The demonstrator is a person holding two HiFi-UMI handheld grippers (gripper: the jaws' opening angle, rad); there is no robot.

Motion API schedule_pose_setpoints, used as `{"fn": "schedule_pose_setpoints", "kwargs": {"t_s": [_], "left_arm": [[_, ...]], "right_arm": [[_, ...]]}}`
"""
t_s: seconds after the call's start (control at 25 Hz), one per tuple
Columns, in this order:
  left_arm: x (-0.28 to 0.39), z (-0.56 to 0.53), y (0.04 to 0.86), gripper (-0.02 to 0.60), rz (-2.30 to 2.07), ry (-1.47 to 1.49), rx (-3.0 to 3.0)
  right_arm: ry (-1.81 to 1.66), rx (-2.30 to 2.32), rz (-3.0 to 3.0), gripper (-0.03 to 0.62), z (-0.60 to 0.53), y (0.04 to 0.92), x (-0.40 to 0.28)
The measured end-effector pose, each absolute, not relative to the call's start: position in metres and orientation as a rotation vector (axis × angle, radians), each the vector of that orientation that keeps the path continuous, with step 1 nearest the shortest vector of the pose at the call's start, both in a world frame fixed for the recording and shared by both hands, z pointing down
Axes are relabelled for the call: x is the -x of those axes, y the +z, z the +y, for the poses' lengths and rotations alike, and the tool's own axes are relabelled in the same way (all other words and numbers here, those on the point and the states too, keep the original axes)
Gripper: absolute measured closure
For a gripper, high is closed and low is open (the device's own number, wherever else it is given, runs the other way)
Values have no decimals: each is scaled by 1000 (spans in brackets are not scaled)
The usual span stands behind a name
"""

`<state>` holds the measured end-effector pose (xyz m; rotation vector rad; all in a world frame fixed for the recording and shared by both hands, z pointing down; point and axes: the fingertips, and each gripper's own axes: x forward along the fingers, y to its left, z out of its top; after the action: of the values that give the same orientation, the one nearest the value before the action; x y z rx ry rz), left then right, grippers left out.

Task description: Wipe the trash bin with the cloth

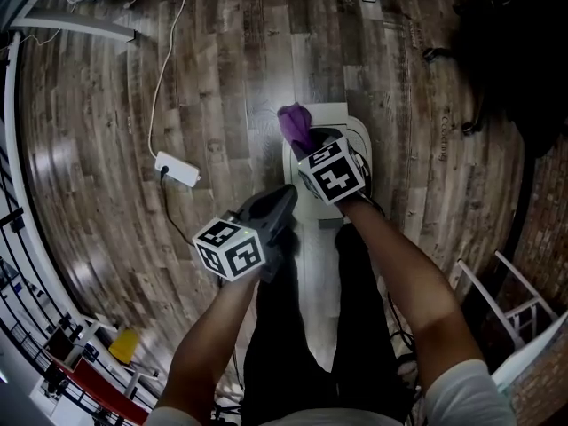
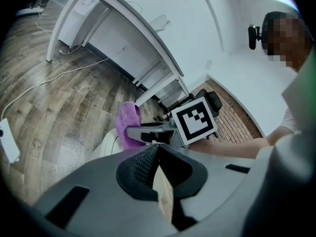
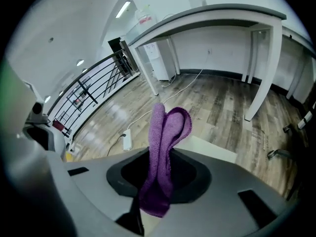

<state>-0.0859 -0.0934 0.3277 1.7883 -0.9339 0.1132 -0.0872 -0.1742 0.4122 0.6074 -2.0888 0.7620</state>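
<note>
**Purple cloth gripped over the bin, left gripper empty**

Biggest first: the grey-brown wood-plank floor (image 1: 222, 78) fills the head view. Beyond the bin, the right gripper view shows a long white-legged desk with a grey top (image 3: 212, 14) running along the wall. On the near side of the bin are the person's legs in black trousers (image 1: 355, 327), both forearms reaching out over them.

Now the landmark: the white trash bin with rounded corners (image 1: 327, 114) stands on the floor right in front of the person's legs. Only its pale top and rim show. The right gripper and cloth cover part of it, and I cannot tell what, if anything, is inside.

The right gripper (image 1: 309, 145) is directly over the bin, marker cube facing up. Its jaws are clamped on the purple terry cloth (image 1: 295, 124). In its own view the fabric is pinched between the two black pads, with a doubled fold standing up past the tips and a short tail hanging back towards the camera. The folded end sits above the bin's far-left part.

The left gripper (image 1: 286, 192) hangs at the bin's near-left edge, pointing towards it. Its jaws are pressed together at the tips with nothing between them.

Smallest item: a white power strip (image 1: 177, 169) lies on the floor well to the left of the bin. Its white cable (image 1: 164, 69) trails away towards the desk.
</note>
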Motion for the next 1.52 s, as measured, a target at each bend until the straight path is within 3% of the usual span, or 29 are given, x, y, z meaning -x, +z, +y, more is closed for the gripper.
{"fn": "schedule_pose_setpoints", "kwargs": {"t_s": [0.2,0.8,1.52], "left_arm": [[97,-96,330,578,-950,116,-1785],[84,-107,331,578,-940,140,-1819],[65,-110,334,578,-916,170,-1844]], "right_arm": [[827,-513,-2019,491,-170,437,103],[1047,-719,-1875,493,-202,454,21],[971,-974,-1630,493,-210,466,-141]]}}
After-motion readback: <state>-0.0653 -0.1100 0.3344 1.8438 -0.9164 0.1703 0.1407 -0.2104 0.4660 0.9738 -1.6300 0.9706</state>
